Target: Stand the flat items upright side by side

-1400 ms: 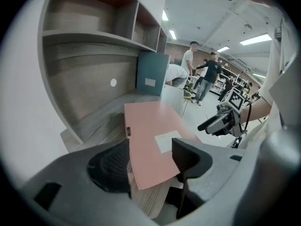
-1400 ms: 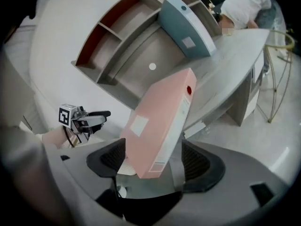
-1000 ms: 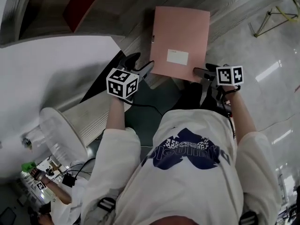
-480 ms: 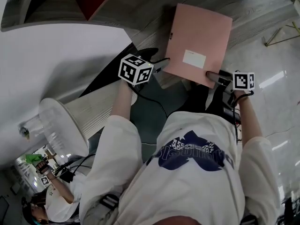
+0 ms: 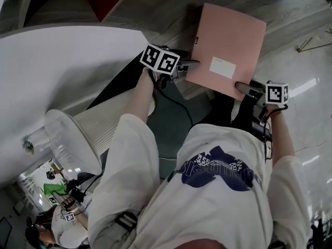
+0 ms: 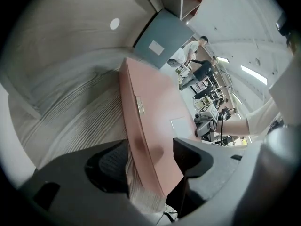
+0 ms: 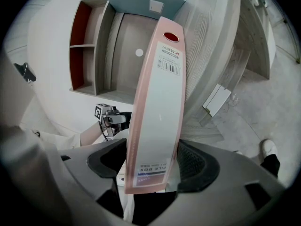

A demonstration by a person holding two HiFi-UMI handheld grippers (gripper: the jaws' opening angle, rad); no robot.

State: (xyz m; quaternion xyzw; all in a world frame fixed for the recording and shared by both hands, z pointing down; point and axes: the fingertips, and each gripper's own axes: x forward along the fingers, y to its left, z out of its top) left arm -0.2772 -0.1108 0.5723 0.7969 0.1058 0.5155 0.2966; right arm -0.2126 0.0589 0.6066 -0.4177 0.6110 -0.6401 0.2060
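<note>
- meanwhile, the box [image 5: 228,51] had swung: a second earlier it lay nearly square in the head view, and now it sat skewed, its far corner toward the upper right, in the air between both hands.
- left tongs [image 5: 188,66] held its near left edge, spread wide. their jaws had just been opening a little, with the box between them and a pad at each face.
- right tongs [image 5: 245,88] clamped the lower end of the spine, and their jaws had just been closing on it.
- by my reading, the load was passing to the right hand while the box tipped toward upright.
- the box was not yet stood. a blue box [image 6: 159,37] sat by the shelf [image 7: 94,46], likely its neighbour.
</note>
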